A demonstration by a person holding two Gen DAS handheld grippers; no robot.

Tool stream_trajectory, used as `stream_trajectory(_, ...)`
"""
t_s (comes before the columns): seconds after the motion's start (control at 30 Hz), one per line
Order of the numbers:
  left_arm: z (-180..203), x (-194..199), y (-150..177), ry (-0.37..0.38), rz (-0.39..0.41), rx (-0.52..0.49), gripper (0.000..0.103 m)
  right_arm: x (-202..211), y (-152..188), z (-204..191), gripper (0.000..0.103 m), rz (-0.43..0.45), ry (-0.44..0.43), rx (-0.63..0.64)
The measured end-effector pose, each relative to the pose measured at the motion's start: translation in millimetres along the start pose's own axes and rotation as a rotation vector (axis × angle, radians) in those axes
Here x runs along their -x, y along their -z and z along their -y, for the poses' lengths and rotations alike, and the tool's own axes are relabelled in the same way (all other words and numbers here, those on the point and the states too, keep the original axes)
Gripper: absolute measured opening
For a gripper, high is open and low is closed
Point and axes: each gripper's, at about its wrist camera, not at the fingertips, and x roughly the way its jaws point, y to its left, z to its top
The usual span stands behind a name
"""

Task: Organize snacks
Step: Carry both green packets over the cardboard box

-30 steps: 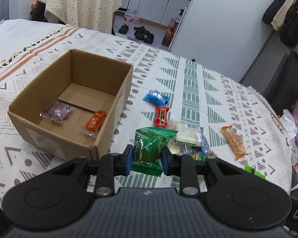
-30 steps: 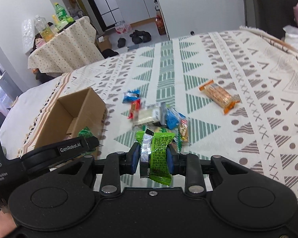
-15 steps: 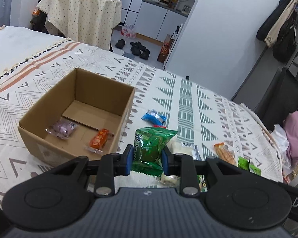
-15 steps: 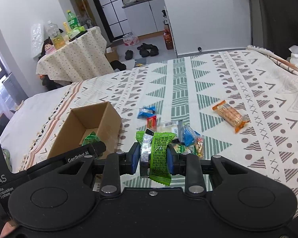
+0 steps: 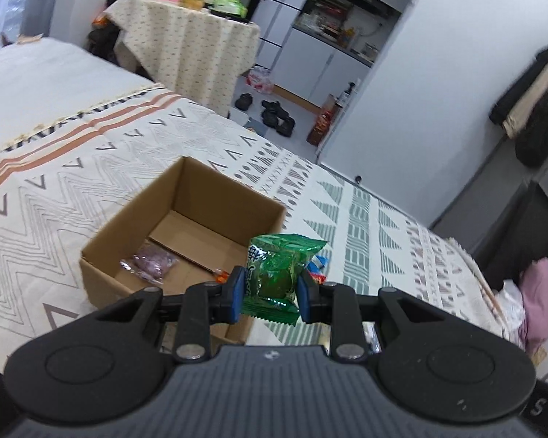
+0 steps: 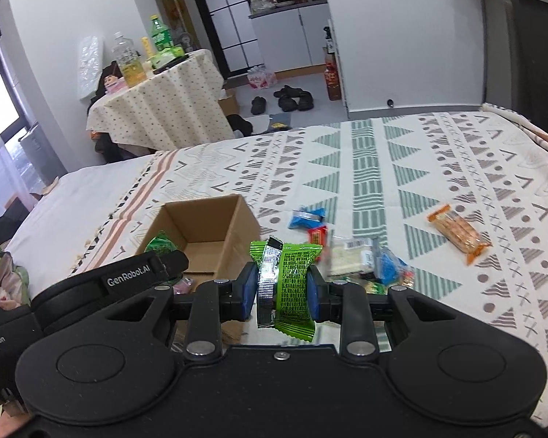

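Note:
My left gripper [image 5: 270, 288] is shut on a dark green snack packet [image 5: 279, 272], held above the near right corner of an open cardboard box [image 5: 128, 226]. The box holds a purple packet [image 5: 151, 264] and an orange one [image 5: 221, 275]. My right gripper [image 6: 281, 288] is shut on a light green snack packet [image 6: 292, 281], held above the bed to the right of the box [image 6: 233, 226]. The left gripper's body [image 6: 128, 273] shows at the box in the right wrist view.
Loose snacks lie on the patterned bedspread [image 6: 456, 168] right of the box: a blue packet [image 6: 307, 216], a red one [image 6: 317, 235], a white one [image 6: 350, 253], an orange bar [image 6: 458, 235]. A cloth-covered table [image 5: 186, 43] with bottles stands beyond the bed.
Both grippers have risen and pulled back with their packets. The left gripper has shifted left, so its green packet now hangs over the box's near right corner.

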Motion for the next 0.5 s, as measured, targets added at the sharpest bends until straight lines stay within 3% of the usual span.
stream_trajectory(0.5, -54.3, -16.3, -25.1, -0.065, 0.013, 0.152, 0.028, -55.8, -11.9, -34.7, 0.028, -0.028, -0.086, 0.017)
